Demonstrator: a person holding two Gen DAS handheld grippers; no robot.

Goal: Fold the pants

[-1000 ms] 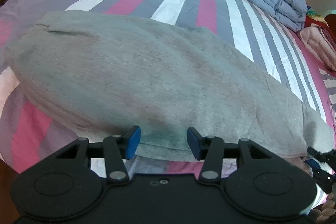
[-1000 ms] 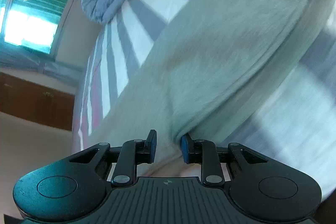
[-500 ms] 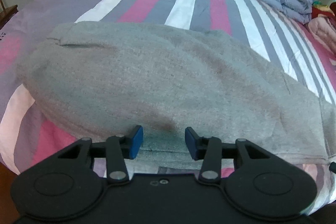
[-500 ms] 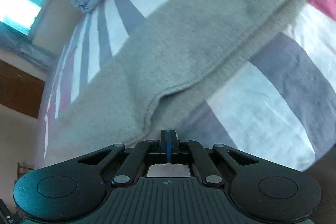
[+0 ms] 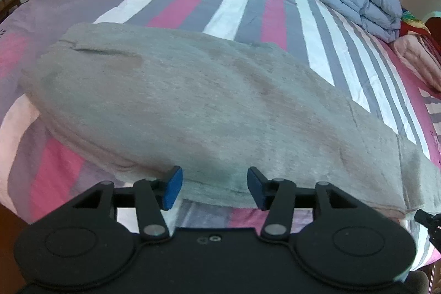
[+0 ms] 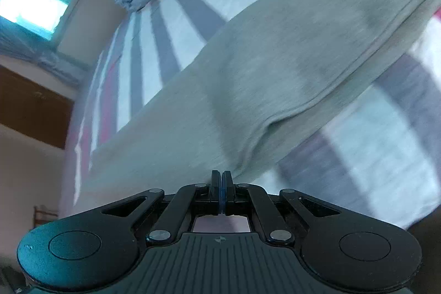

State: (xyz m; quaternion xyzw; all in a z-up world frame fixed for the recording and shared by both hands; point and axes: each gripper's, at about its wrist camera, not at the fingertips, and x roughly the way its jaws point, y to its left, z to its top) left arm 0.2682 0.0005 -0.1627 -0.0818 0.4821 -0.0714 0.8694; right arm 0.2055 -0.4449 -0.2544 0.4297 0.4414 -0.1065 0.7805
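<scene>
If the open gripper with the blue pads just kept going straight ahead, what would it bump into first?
Most likely the near edge of the gray pants on the striped bed. The left gripper is open with that edge right ahead; the exact gap is unclear.

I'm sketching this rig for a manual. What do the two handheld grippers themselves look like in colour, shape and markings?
Both are matte black plastic. The left gripper has two round disc-shaped lobes, linkage arms with silver pivot pins, and blue pads on its fingers. The right gripper is the same build, with a ribbed centre panel bearing a small round crosshair mark. No cables or sleeves show.
</scene>
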